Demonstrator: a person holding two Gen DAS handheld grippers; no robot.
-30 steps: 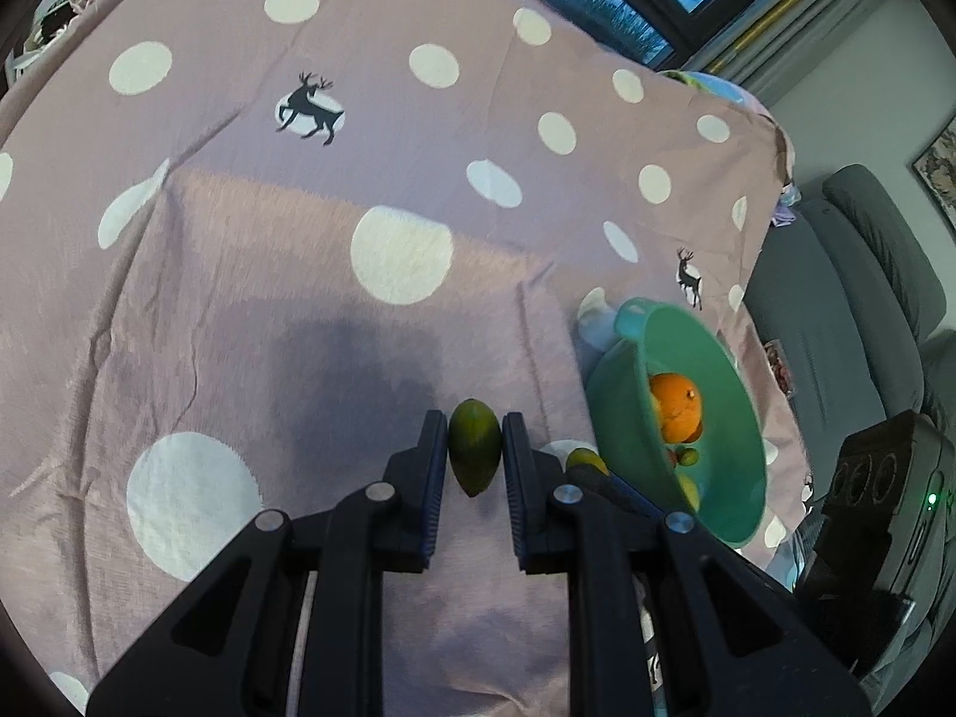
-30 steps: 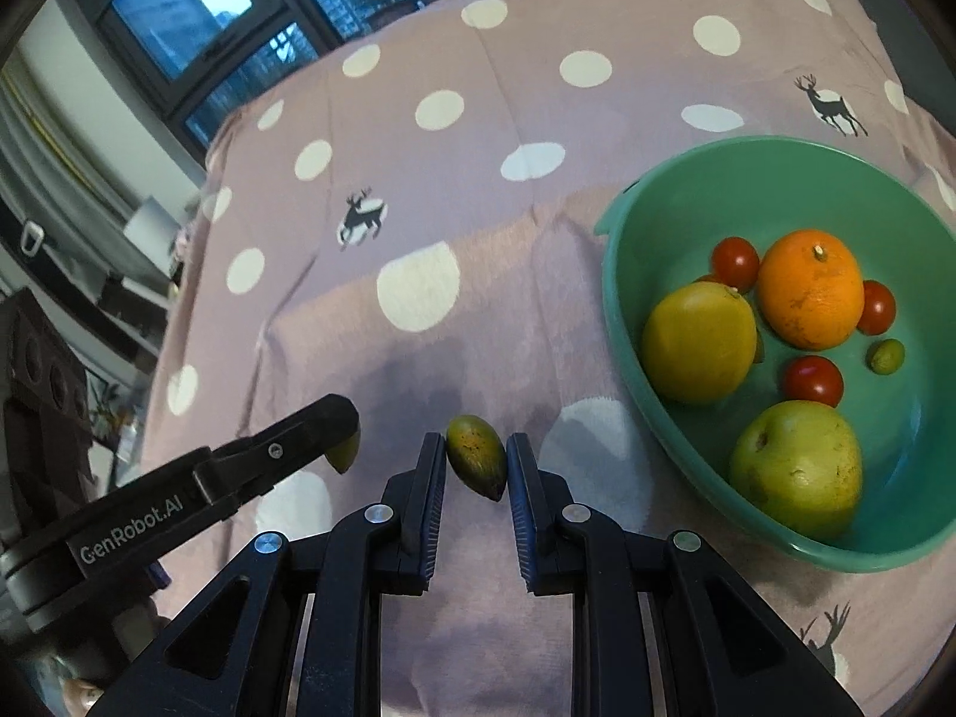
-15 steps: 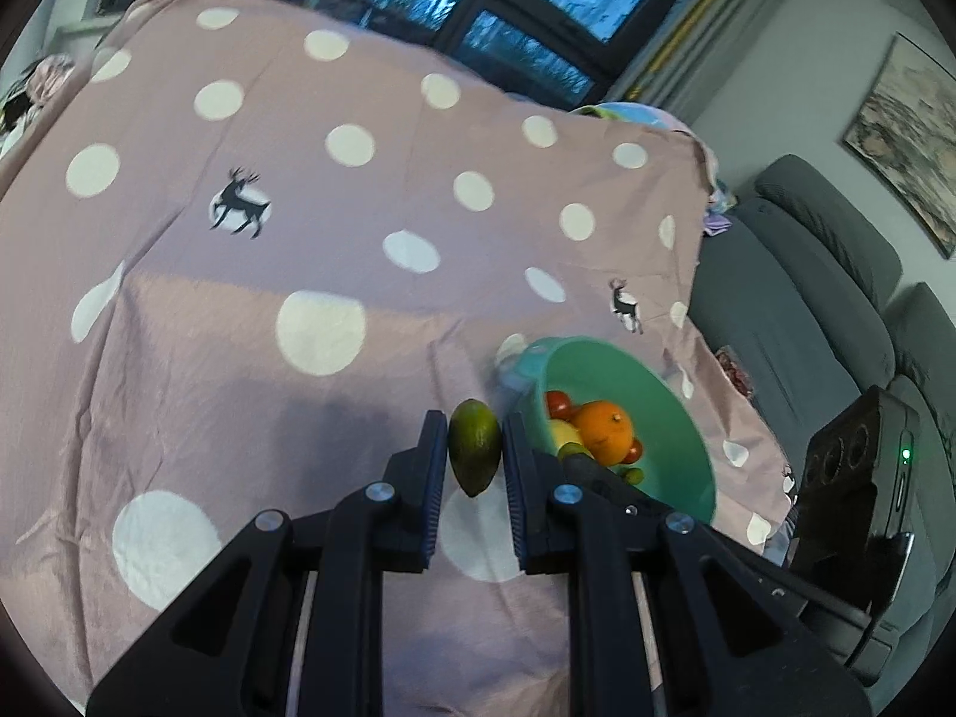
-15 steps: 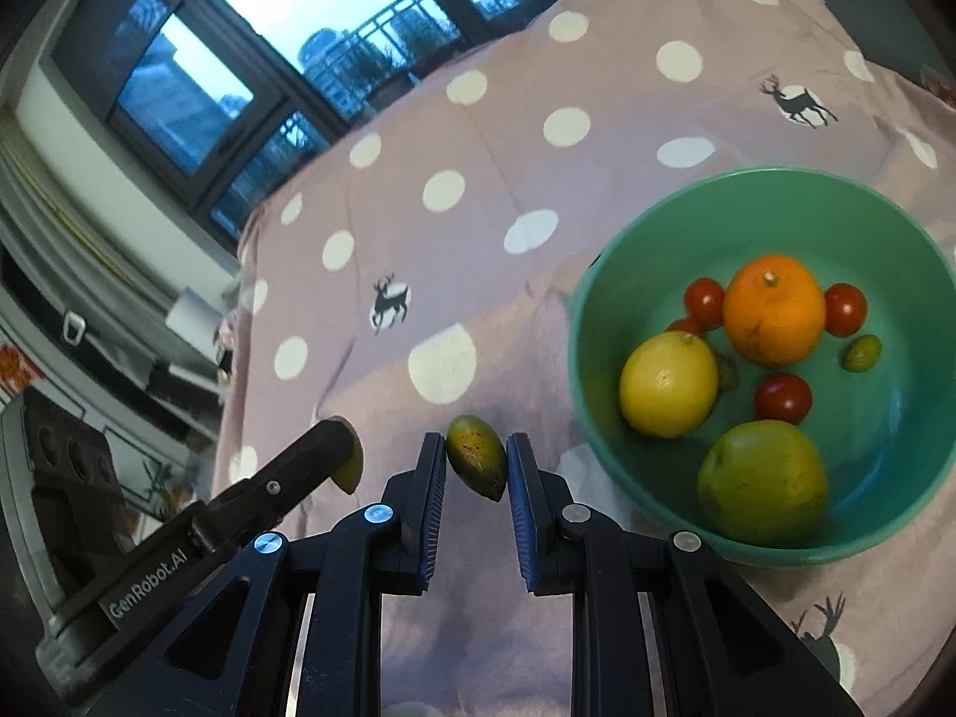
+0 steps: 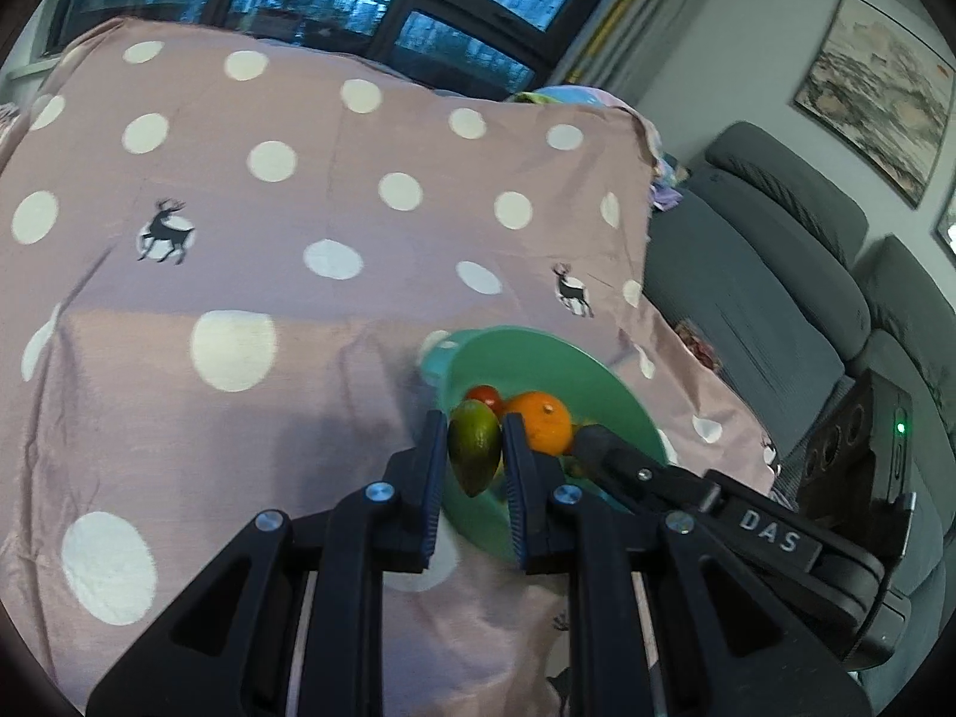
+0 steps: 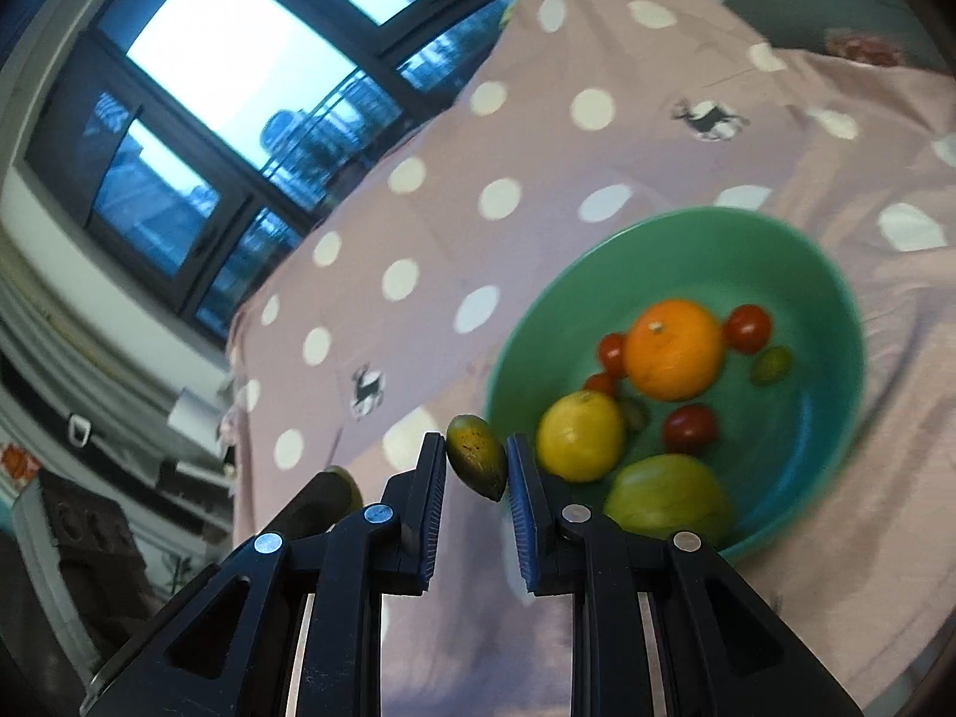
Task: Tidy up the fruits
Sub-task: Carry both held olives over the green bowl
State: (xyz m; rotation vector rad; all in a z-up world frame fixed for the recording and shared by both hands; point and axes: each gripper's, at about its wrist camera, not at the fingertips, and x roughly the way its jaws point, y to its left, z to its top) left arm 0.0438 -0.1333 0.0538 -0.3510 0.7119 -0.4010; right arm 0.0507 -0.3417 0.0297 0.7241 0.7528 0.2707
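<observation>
Fruit is pinched in both my claws: the left gripper clamps a small green mango, long axis upright with its tip down, over the near rim of the green bowl. My right gripper grips another mango, tilted with its tip down-right, just left of the bowl.

Big dark-framed windows run along the far side, blue dusk light outside with buildings and a balcony railing showing through. A grey sofa sits off to the right under a framed landscape painting on a pale wall (pretty dim indoors overall).
</observation>
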